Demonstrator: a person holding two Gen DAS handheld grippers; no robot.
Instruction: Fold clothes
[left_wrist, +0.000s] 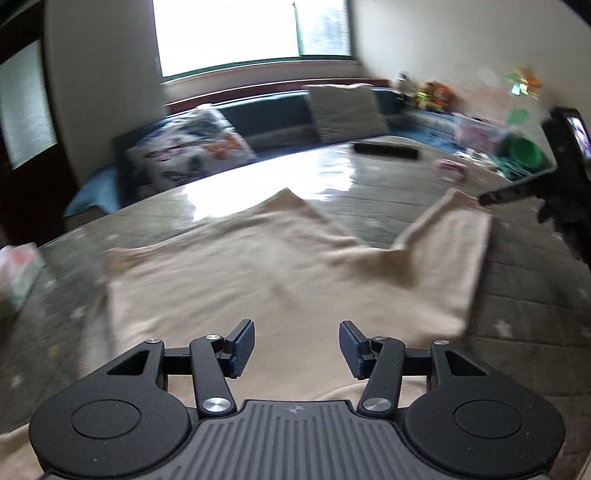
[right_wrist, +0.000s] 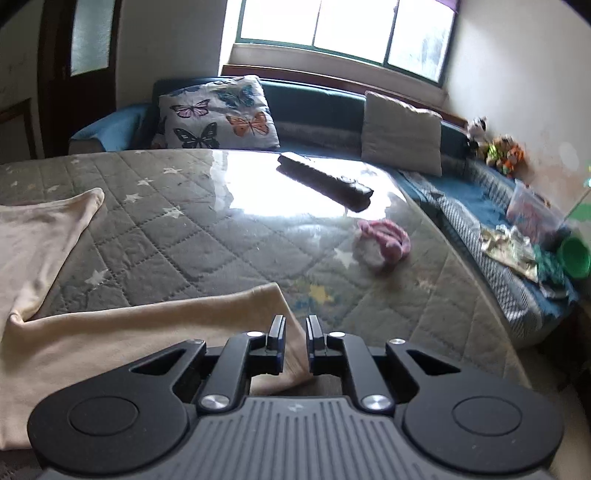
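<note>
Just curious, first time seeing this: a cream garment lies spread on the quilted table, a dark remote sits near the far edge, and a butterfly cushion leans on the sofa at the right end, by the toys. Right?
Not quite. The butterfly cushion leans at the sofa's left end; the plain grey cushion is nearer the toys. The right wrist view shows it. The cream garment, quilted table and dark remote are as you said.

We are in a home, in a lived-in sitting room. A grey quilted, star-printed cover (right_wrist: 155, 236) lies under glossy clear sheeting, and behind it runs a dark teal corner sofa (right_wrist: 317, 107) with a butterfly-printed cushion (right_wrist: 218, 114) and a plain grey cushion (right_wrist: 402, 133). We see small stuffed toys (right_wrist: 498, 149) by the wall, a black remote control (right_wrist: 325, 181), and a green-framed window (right_wrist: 343, 29).
</note>
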